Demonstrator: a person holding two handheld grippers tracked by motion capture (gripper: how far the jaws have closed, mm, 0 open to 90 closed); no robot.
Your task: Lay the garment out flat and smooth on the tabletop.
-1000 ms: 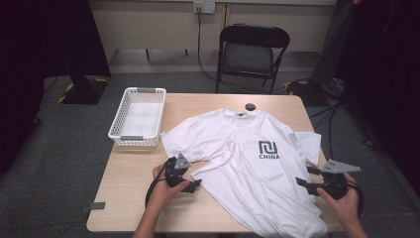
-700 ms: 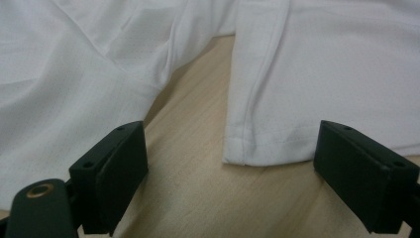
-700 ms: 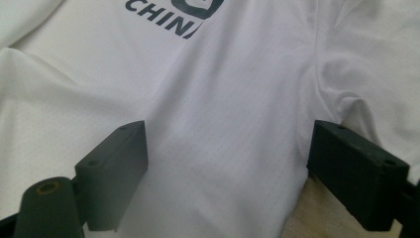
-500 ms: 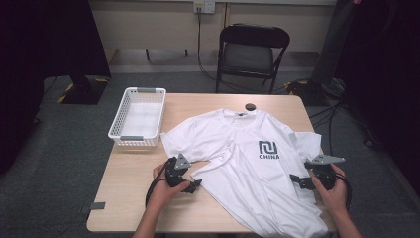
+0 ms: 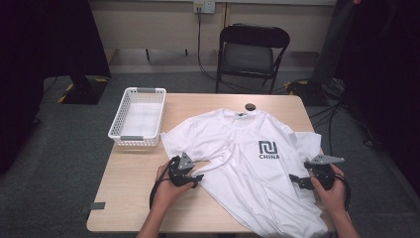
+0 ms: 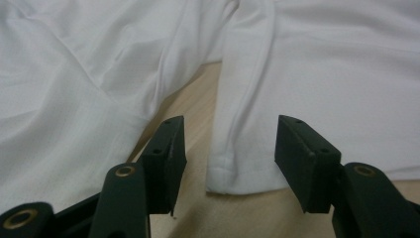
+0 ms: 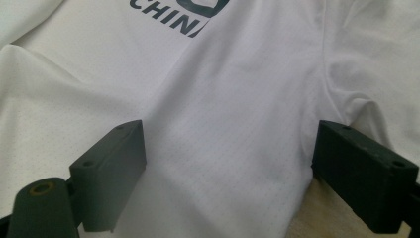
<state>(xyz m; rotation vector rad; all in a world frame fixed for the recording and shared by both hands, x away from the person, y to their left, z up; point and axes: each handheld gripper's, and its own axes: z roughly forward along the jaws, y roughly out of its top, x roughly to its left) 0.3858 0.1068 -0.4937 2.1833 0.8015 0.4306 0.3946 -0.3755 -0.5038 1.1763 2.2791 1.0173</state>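
A white T-shirt (image 5: 247, 163) with a dark "CHINA" print lies spread front-up on the wooden table (image 5: 129, 198). My left gripper (image 5: 197, 176) rests at the shirt's left side by the sleeve. In the left gripper view a hemmed corner of the shirt (image 6: 237, 173) lies between the jaws of the left gripper (image 6: 229, 144); they have just been closing, but the pads stand clear of the cloth. My right gripper (image 5: 297, 181) sits over the shirt's right side. Its jaws have just been opening and stand wide in the right gripper (image 7: 230, 148), with flat cloth (image 7: 223, 124) between them.
A white plastic basket (image 5: 138, 116) stands at the table's far left. A small black round object (image 5: 250, 106) lies just beyond the collar. A black folding chair (image 5: 250, 49) stands behind the table. Bare wood shows at the front left.
My right hand has moved left and down onto the shirt's right edge. The left hand has stayed where it was.
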